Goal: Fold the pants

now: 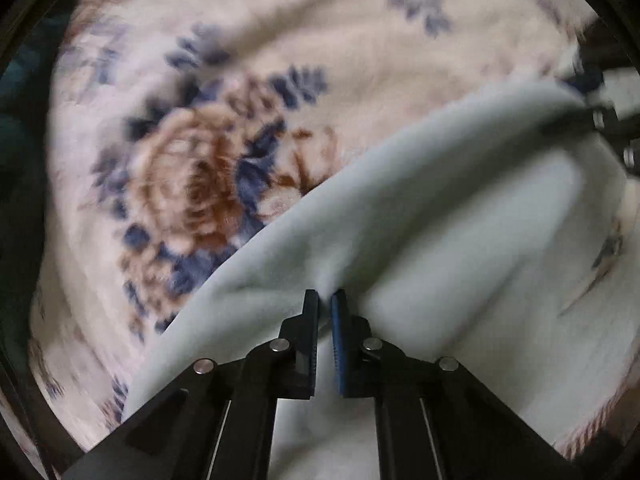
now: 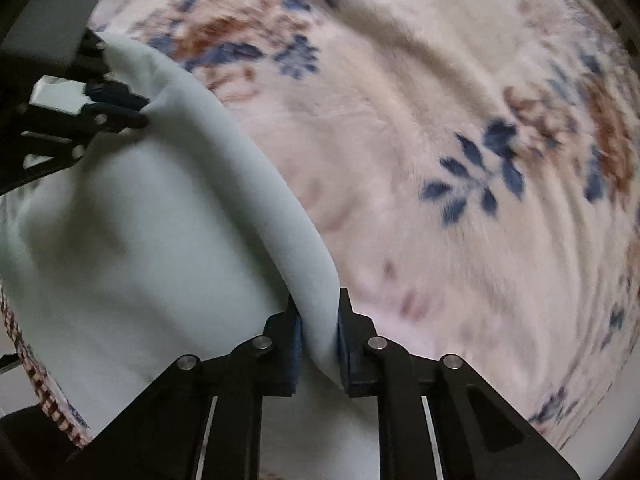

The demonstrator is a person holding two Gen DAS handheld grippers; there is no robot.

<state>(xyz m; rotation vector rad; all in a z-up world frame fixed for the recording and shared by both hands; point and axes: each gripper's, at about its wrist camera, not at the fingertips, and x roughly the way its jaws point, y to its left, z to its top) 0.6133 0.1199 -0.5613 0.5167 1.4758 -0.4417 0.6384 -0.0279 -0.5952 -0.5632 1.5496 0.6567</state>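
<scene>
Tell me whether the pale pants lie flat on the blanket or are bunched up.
Bunched and partly raised: the pants rise in a rounded ridge over the floral blanket, pinched at both ends by the left gripper and the right gripper.

A cream blanket (image 1: 360,52) with brown roses and blue leaves spreads across the whole scene, softly rumpled. A large rose (image 1: 192,176) shows at the left; a blue leaf sprig (image 2: 476,176) lies farther right.
</scene>
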